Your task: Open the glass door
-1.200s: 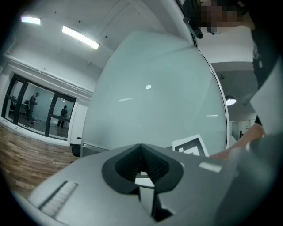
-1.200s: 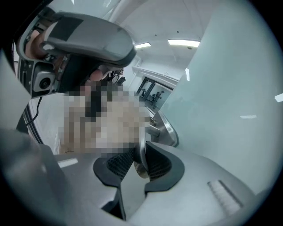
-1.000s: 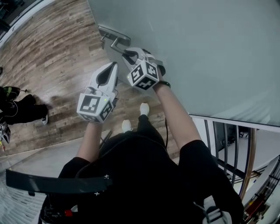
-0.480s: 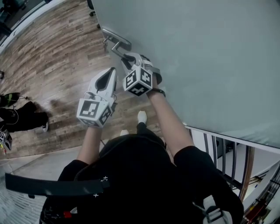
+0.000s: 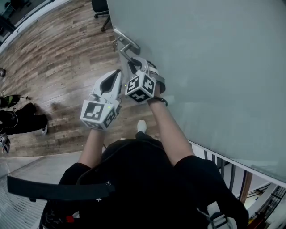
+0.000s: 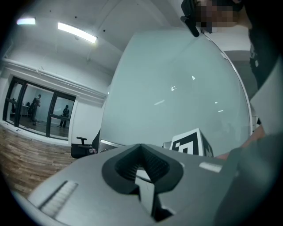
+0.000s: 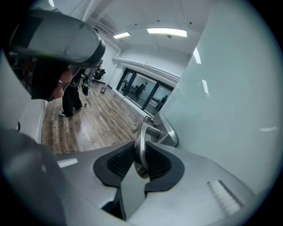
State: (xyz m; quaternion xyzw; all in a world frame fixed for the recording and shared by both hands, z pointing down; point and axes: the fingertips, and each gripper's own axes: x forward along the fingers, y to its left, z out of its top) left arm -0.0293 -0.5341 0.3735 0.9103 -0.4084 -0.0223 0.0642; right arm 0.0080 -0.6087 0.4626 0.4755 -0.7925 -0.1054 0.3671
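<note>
1. Filling the head view from 12 to 4 o'clock, the glass door (image 5: pixel 214 67) is seen, with its lever handle (image 5: pixel 126 41) fixed near the door's edge at 11 o'clock.
2. The lever handle is clamped between the jaws of the right gripper (image 7: pixel 141 161).
3. The left gripper (image 6: pixel 143 170) is held just beside it at 9 o'clock, jaws pressed together on nothing.
4. A wooden floor (image 5: pixel 49 67) is spread at 10 o'clock, with an office chair (image 5: pixel 99 6) at 12.

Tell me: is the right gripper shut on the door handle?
Yes, shut: the right gripper has the door handle pressed between its pads.
</note>
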